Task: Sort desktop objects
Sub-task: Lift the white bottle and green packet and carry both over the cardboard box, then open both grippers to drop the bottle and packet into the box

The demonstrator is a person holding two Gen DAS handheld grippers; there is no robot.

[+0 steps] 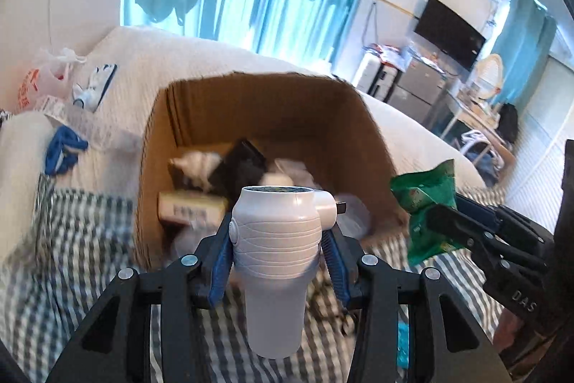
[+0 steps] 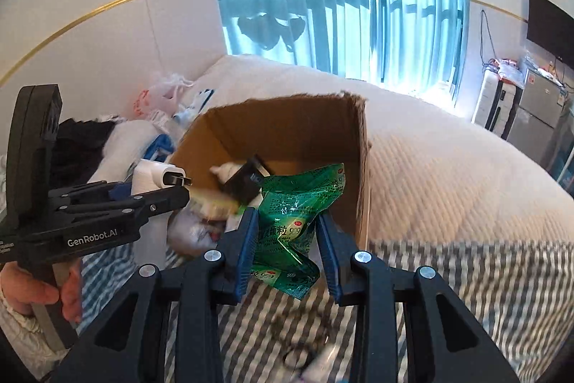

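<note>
My left gripper is shut on a white handheld device with a ribbed body and a side plug, held upright before the open cardboard box. My right gripper is shut on a crumpled green sachet, held at the box's near edge. The box holds a black item, white items and a cream carton. In the left wrist view the sachet and the right gripper show at the right. In the right wrist view the left gripper and the device show at the left.
The box stands on a bed with a striped grey-white cover and a white quilt. Plastic bags and blue cloth lie at the left. Dark glasses-like item lies below the right gripper. Window curtains stand behind.
</note>
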